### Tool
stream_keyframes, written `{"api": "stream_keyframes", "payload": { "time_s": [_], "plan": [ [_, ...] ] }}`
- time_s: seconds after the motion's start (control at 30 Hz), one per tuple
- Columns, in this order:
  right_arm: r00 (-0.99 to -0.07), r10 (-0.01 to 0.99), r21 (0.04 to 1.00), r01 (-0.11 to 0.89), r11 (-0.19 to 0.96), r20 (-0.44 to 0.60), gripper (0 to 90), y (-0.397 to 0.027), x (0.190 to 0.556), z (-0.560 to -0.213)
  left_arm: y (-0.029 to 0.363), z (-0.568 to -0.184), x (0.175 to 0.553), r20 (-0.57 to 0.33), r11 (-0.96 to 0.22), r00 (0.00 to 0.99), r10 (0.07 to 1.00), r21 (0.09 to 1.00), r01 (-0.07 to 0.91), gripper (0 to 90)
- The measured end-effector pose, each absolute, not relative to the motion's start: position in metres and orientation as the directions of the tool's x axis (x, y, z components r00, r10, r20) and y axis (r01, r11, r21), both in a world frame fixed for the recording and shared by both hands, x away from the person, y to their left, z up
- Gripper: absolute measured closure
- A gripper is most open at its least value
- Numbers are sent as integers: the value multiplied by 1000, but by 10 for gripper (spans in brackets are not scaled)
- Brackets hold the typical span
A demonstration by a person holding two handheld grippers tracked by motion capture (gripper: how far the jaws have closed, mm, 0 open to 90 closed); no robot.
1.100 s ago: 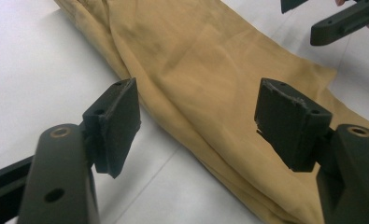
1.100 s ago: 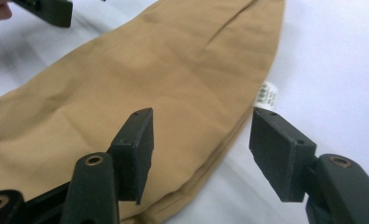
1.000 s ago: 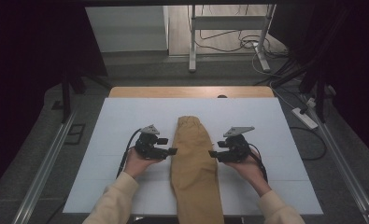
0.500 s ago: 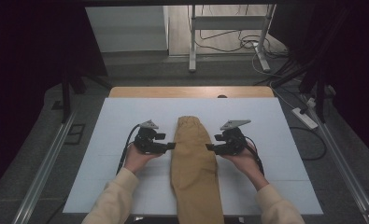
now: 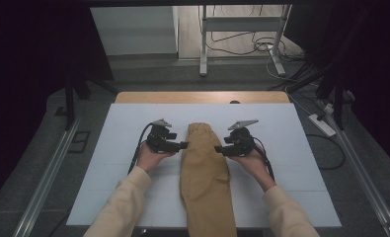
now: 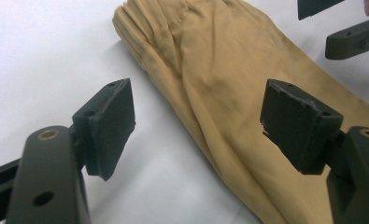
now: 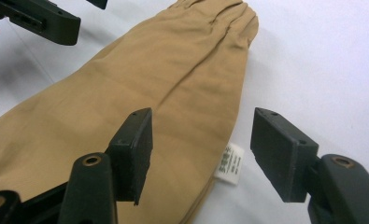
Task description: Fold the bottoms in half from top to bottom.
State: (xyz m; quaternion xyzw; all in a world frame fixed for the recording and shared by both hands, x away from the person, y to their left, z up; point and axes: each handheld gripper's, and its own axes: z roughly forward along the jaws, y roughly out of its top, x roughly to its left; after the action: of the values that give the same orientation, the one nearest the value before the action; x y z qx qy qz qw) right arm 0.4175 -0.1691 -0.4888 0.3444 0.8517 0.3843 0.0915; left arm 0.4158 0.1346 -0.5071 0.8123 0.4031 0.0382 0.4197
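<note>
A tan folded garment (image 5: 205,170) lies lengthwise down the middle of the white table (image 5: 108,128), its gathered waistband at the far end and its near end hanging over the front edge. My left gripper (image 5: 183,145) stands open at the garment's left edge, jaws pointing right. In the left gripper view the cloth (image 6: 229,88) runs between and beyond my open left gripper (image 6: 198,123). My right gripper (image 5: 218,148) stands open at the garment's right edge, jaws pointing left. The right gripper view has my open right gripper (image 7: 201,151) straddling the cloth's edge (image 7: 140,84) near a white label (image 7: 230,164).
A wooden strip (image 5: 202,97) borders the table's far edge. Metal rails (image 5: 44,173) run along both sides. Beyond the table stand a metal frame (image 5: 242,29) and floor cables; a power strip (image 5: 321,124) lies at the right.
Both grippers have moved forward along the garment toward its waistband end, staying open on either side of it.
</note>
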Motion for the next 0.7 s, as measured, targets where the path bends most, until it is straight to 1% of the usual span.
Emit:
{"api": "stream_keyframes", "payload": {
  "time_s": [0.23, 0.37, 0.7],
  "plan": [
    [-745, 659, 710, 521, 474, 106, 391, -160, 435, -487, 128, -509, 428, -269, -332, 665, 697, 700, 632, 244],
    [-729, 668, 719, 544, 433, 150, 392, -160, 446, -486, 124, -510, 434, -271, -326, 662, 698, 703, 632, 244],
    [-706, 690, 710, 568, 416, 160, 388, -157, 466, -500, 119, -519, 448, -289, -316, 638, 714, 679, 662, 236]
  ]
}}
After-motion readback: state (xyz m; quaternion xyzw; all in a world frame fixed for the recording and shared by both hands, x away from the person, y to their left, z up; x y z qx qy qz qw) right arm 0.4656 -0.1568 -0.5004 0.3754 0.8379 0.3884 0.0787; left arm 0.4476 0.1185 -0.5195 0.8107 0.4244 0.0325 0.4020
